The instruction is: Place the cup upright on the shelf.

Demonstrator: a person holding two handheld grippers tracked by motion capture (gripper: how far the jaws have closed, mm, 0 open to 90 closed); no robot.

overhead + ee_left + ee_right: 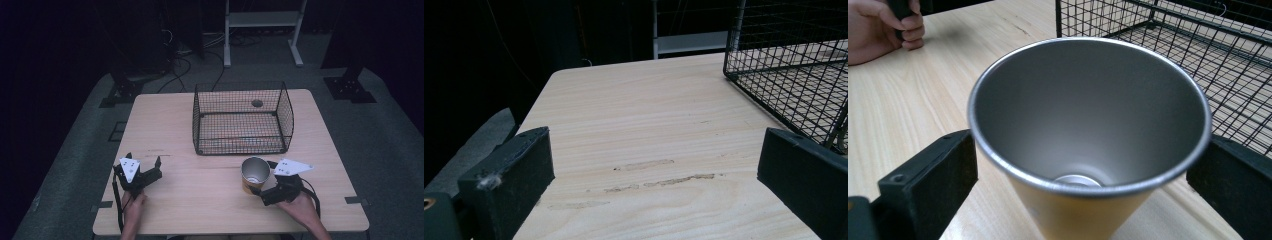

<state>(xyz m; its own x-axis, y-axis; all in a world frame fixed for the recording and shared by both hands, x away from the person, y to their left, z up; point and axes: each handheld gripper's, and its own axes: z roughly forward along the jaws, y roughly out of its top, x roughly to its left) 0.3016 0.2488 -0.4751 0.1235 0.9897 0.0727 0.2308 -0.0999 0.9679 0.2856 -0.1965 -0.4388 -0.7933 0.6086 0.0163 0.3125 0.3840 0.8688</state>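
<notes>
Upright, mouth up, the cup point(254, 174) stands clasped in the right gripper point(261, 186) jaws; left gripper point(144, 165) jaws wide.

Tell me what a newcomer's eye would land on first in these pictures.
The yellow metal cup with a silvery inside stands upright on the pale wooden table, between the jaws of the right gripper, near the person's edge. Behind it sits the black wire basket, open-topped and empty. The left gripper rests open on the table's left side, holding nothing.
</notes>
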